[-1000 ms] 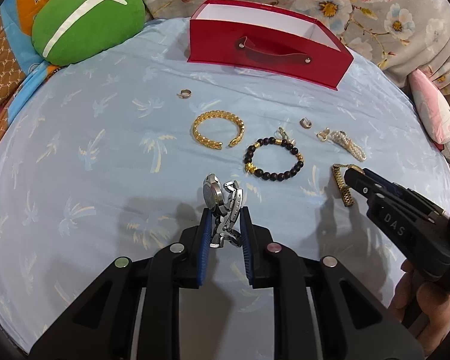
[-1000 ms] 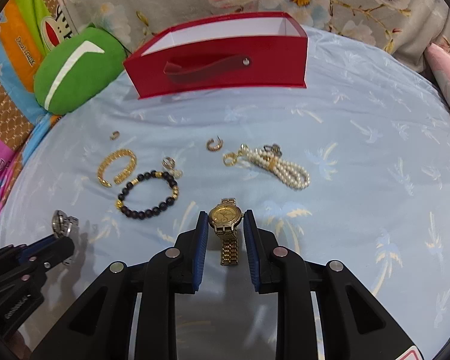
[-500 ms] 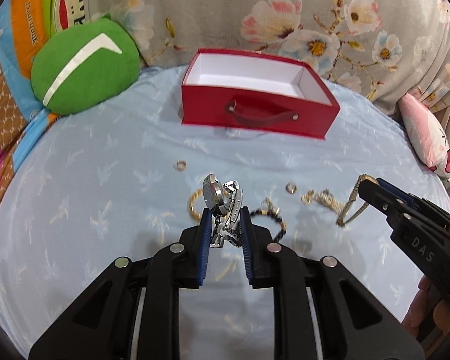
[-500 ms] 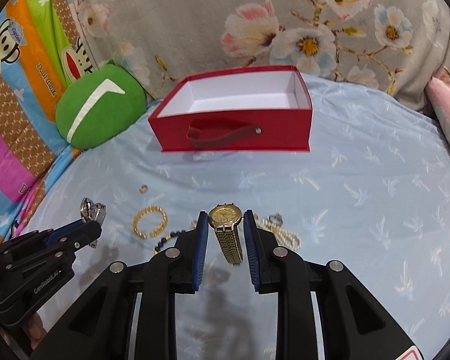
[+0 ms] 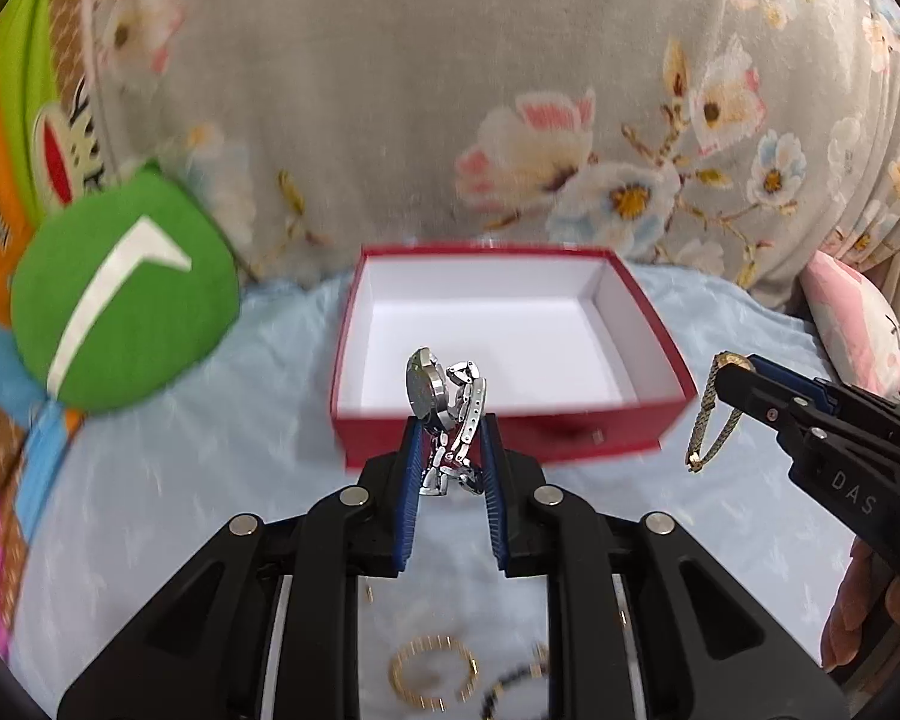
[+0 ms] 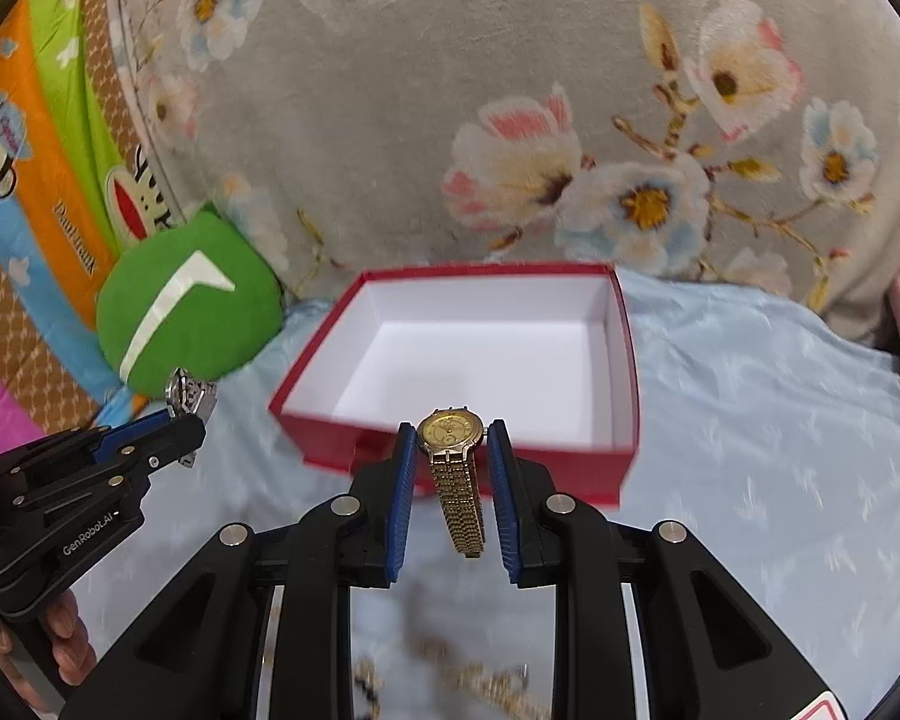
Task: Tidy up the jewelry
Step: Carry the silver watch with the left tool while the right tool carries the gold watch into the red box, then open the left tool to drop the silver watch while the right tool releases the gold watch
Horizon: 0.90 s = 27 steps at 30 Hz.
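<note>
Two hand-held grippers raised over a pale blue bedsheet (image 6: pixel 780 420), both aimed at an open red box (image 5: pixel 666 348) with a white, bare interior.

Left gripper (image 5: pixel 450 420) clamped on a silver wristwatch (image 5: pixel 447 396), case edge-on, folded metal band bunched between the blue pads. Right gripper (image 6: pixel 450 438) clamped on a gold wristwatch (image 6: pixel 450 429), dial facing up, link band dangling free below the pads. Both watches carried in the air just short of the box's near wall, likely to be dropped inside together.

Seen only from the left wrist: a gold bangle (image 5: pixel 432 675) and a dark beaded bracelet (image 5: pixel 510 690) lying on the sheet beneath the gripper, plus the gold watch's band hanging in profile. Seen only from the right wrist: the gold dial itself, and the left tool from the side with fingers of the person's hand (image 6: pixel 60 630) wrapped round its grip. Green cushion (image 6: pixel 186 312) left of the box in both views; floral blanket (image 6: pixel 510 90) behind.
</note>
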Tool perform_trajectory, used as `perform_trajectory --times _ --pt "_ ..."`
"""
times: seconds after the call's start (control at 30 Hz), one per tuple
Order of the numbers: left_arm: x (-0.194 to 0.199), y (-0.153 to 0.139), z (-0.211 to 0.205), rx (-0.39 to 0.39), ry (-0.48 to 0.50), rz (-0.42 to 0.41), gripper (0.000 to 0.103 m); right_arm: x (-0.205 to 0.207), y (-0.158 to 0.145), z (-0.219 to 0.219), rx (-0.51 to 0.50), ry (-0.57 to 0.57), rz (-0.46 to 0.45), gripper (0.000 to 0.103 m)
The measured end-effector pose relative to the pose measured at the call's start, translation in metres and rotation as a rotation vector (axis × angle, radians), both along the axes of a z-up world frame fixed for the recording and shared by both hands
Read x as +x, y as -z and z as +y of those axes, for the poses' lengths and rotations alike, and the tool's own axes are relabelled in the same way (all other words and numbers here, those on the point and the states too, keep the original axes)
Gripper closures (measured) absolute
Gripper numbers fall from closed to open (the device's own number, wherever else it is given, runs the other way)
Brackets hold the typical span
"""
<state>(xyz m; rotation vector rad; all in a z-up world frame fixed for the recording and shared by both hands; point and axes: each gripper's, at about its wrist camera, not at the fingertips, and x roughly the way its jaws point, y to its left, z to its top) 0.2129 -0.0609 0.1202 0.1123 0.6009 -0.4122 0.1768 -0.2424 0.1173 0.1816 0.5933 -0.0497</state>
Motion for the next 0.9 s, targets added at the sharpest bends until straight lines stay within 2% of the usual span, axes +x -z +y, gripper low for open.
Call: perform_trajectory --times 0.2,0.33,0.6,0.7,0.9 --pt "0.074 -0.012 -0.027 -0.008 0.006 -0.016 0.085 0.083 -0.007 -0.024 0.034 -0.036 -0.009 0.08" --pt "0.126 -0.002 -0.049 0.061 -0.019 -0.043 0.085 0.131 -0.006 -0.036 0.026 -0.036 -0.008 0.08" --pt "0.216 0.042 -0.078 0.098 -0.03 0.087 0.085 0.208 0.032 -0.054 -0.007 -0.011 0.098 0.08" --pt "0.238 0.058 -0.088 0.107 -0.037 0.139 0.085 0.227 0.049 -0.061 -0.025 0.0 0.147 0.08" --pt "0.258 0.076 -0.104 0.138 -0.04 0.18 0.084 0.247 0.073 -0.07 -0.033 0.018 0.216 0.08"
